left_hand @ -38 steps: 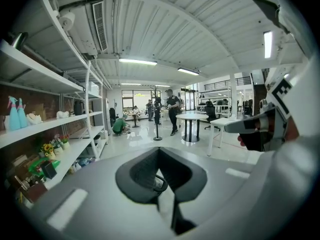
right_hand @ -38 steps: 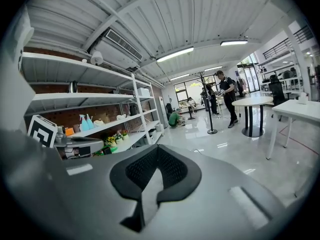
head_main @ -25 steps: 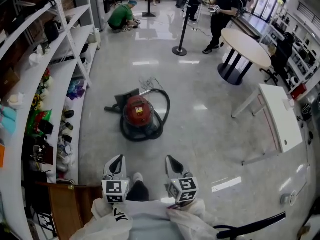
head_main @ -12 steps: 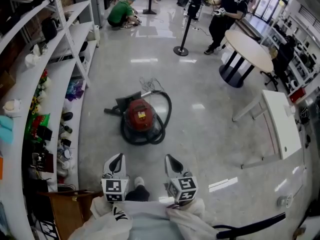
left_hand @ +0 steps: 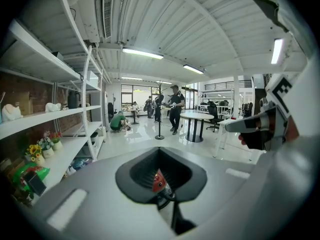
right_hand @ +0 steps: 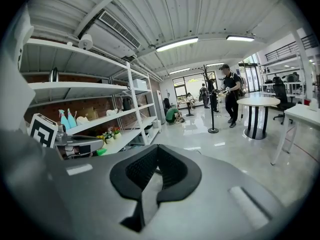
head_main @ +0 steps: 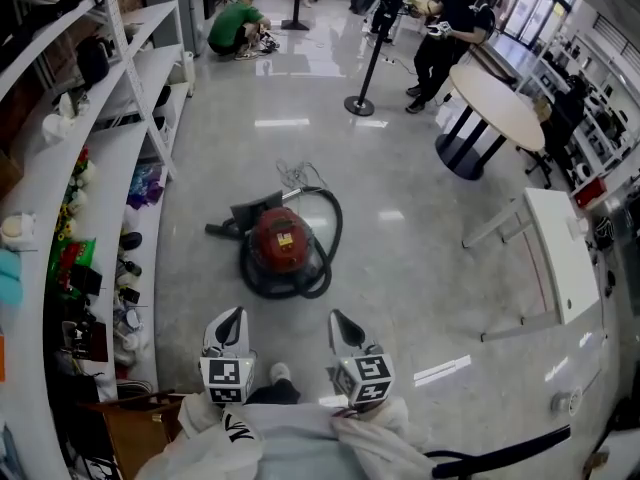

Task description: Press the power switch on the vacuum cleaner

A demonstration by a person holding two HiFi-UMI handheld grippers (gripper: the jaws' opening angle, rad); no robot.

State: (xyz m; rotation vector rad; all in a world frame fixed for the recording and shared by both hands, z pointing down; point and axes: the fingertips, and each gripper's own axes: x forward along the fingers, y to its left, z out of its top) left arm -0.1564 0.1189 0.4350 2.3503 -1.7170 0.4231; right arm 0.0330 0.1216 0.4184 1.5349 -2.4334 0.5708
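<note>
The grey polished floor (head_main: 400, 258) fills most of the head view. A long white shelving unit (head_main: 120, 138) runs along the left side, and a white rectangular table (head_main: 556, 253) and a round table (head_main: 497, 90) stand at the right. Only this view shows the whole red vacuum cleaner (head_main: 278, 240). It sits on the floor in front of the person, well apart from both grippers, with its black hose (head_main: 330, 230) curled in a loop around it. Far behind it, a person in green (head_main: 232, 30) crouches, and a person in black (head_main: 445, 23) stands near a stanchion post (head_main: 362, 68).

The left gripper view shows only a small red piece of the vacuum cleaner, seen through the dark hollow between the jaws. The right gripper view looks along the shelves from the side, where two blue spray bottles (right_hand: 67, 119) stand.

The left gripper (head_main: 228, 326) and the right gripper (head_main: 346, 328) are held low and side by side, close to the person's body, pointing toward the vacuum cleaner. In its own view, each gripper has its jaws together with only a thin slit between them. They hold nothing and touch nothing.
</note>
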